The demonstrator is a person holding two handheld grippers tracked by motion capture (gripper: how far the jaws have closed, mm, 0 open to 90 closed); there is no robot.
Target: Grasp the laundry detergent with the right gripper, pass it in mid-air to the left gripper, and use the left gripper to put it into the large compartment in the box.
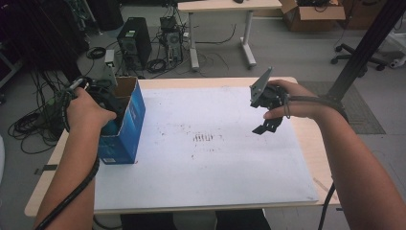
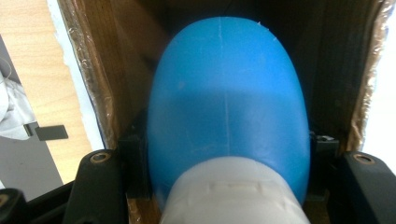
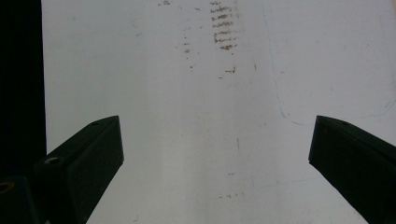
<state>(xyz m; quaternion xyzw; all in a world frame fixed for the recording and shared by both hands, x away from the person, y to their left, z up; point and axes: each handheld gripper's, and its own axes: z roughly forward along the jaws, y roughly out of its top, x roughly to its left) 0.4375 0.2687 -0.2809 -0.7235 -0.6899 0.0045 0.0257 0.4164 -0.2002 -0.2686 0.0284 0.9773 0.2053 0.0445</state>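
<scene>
Bottle going into the box

Forearms enter from the near edge of the tabletop (image 1: 287,187), which is covered by a white sheet marked with faint brown smudges near its middle. On the person's left, the left tool (image 2: 229,186) is pinching a blue bottle (image 2: 229,102) with a pale cap end toward the camera, its jaws pressed against both sides of the body. In the left tool's own view the bottle points down into a cardboard interior with brown walls all round; in the high view the same hand sits over the open top of a blue box (image 1: 125,125) standing at the left edge of the tabletop.

The step in hand looks like lowering the bottle into the box. The next move probably calls for easing it down until it rests on the bottom, then spreading the jaws; the walls sit close on either side, so there is little room for the jaws to part and they could catch the cardboard.

Farther right, the right tool (image 1: 265,112) hovers above the bare sheet, jaws spread wide with nothing between them, well apart from the box.

Beyond the tabletop lie cables, a computer tower (image 1: 134,43) and a second desk (image 1: 225,7), none in the way.
</scene>
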